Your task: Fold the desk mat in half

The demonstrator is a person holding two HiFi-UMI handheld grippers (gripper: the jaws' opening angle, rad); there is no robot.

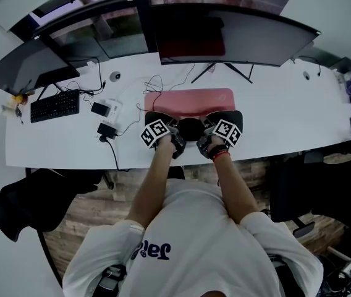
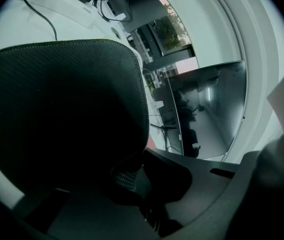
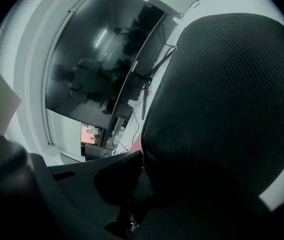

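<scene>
mid-fold: the left gripper [image 2: 132,178] and right gripper [image 3: 138,182] each clamp a near corner of the desk mat [image 1: 191,99], raised off the white surface [image 1: 274,122], black underside showing. next, i judge, carry both corners evenly to the far edge.

Mat [image 1: 191,101]: lying flat, pink face up, toward 12 o'clock; curling up at its 6 o'clock edge, showing black textured underside with stitched rim.

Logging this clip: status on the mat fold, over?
Left gripper and right gripper both shut on desk mat. Near edge lifted, black underside showing, fold not finished. Cable lies by its far-left corner.
</scene>
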